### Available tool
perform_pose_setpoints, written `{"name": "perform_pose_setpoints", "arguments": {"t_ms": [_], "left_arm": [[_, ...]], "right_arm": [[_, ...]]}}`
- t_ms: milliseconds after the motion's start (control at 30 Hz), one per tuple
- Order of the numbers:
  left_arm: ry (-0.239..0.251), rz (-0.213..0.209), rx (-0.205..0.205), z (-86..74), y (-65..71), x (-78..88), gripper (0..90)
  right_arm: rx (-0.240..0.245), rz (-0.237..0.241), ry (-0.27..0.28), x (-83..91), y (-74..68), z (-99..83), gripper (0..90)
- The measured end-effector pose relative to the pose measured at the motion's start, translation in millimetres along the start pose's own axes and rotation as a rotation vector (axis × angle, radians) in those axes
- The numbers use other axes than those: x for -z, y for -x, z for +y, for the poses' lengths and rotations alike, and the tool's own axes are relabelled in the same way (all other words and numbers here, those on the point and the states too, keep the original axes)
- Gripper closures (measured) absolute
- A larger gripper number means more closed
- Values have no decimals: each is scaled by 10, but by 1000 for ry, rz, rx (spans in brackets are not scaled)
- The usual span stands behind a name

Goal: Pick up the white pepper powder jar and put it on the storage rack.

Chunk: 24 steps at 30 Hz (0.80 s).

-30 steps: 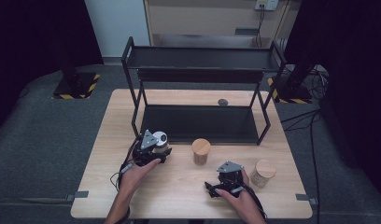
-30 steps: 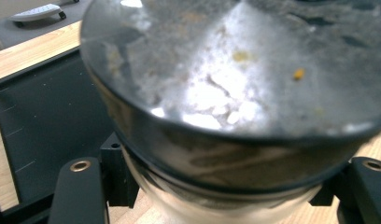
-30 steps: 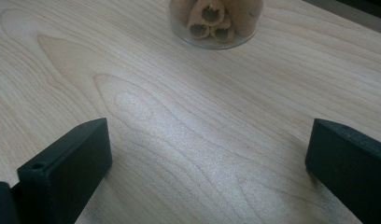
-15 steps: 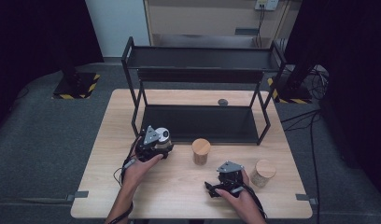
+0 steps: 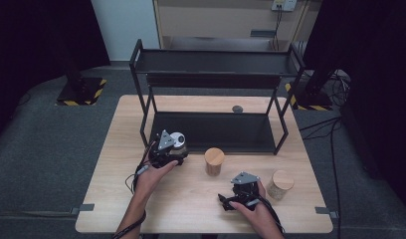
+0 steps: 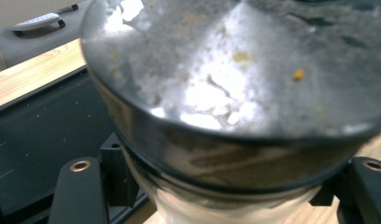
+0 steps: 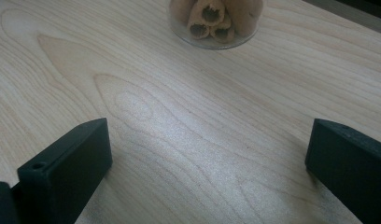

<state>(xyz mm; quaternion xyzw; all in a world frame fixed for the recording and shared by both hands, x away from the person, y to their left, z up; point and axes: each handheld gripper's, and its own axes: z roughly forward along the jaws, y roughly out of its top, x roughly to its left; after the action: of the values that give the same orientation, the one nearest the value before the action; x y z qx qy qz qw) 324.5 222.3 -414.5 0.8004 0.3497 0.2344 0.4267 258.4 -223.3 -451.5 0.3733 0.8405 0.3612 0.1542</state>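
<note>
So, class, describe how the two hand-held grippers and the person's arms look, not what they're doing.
Both the left gripper and the right gripper have black bodies, each topped by a grey three-cornered plate. Thin dark cables trail from each towards the person. The fingers are chunky matt black blocks with small screw holes. The forearms are bare, with no sleeves in sight.

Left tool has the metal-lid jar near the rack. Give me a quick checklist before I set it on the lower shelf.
1. Grip: left tool shut on the metal-lid jar, jaws on both sides of it: ok.
2. Jar upright: lid faces up in the high view: ok.
3. Landing spot: lower shelf bare just ahead of the jar: ok.
4. Rack post near the left tool; whether there is room to pass: cannot tell.
5. Right tool open, off to the side over bare table: ok.
6. Wood-lid jars and stand outside the path: ok.
</note>
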Motion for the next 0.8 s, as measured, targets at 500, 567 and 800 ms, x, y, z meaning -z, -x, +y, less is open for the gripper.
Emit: {"name": "perform_pose_setpoints", "arguments": {"t_ms": [500,567,800], "left_arm": [[-3,27,-4,104,-14,-137,288],[3,28,2,112,-20,-164,288],[8,29,4,169,-35,-243,288]], "right_arm": [[2,0,0,0,1,-1,4],[1,0,0,0,0,0,4],[1,0,0,0,0,0,4]]}}
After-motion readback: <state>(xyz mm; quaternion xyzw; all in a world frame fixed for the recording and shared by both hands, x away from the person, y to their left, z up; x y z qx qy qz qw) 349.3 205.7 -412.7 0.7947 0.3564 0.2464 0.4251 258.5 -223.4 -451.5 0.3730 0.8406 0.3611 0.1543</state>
